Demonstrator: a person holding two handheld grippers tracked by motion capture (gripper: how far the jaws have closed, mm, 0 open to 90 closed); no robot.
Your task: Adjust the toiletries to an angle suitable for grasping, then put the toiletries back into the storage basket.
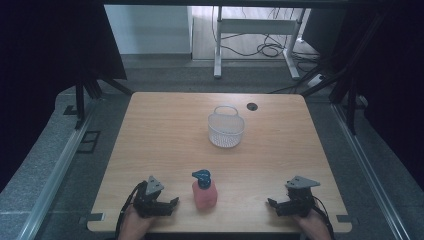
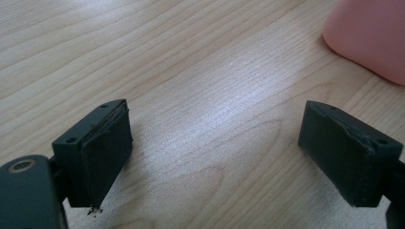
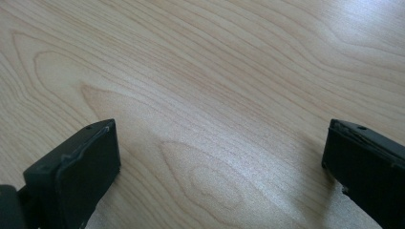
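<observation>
We rest both grippers on the counter (image 1: 165,125), jaws wide and empty: the left gripper (image 1: 170,204) at seven o'clock, the right gripper (image 1: 274,204) at five. The pink bottle (image 1: 204,192) stands upright at six, just beside our left gripper, handy for grasping; the basket (image 1: 226,130) waits at twelve.

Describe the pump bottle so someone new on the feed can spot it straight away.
Start at the wooden table and look along its near edge, between the left gripper and the right gripper, closer to the left one. The bottle stands upright there: squat pink body, blue pump on top. The only other item, a white mesh basket, sits farther back.
</observation>
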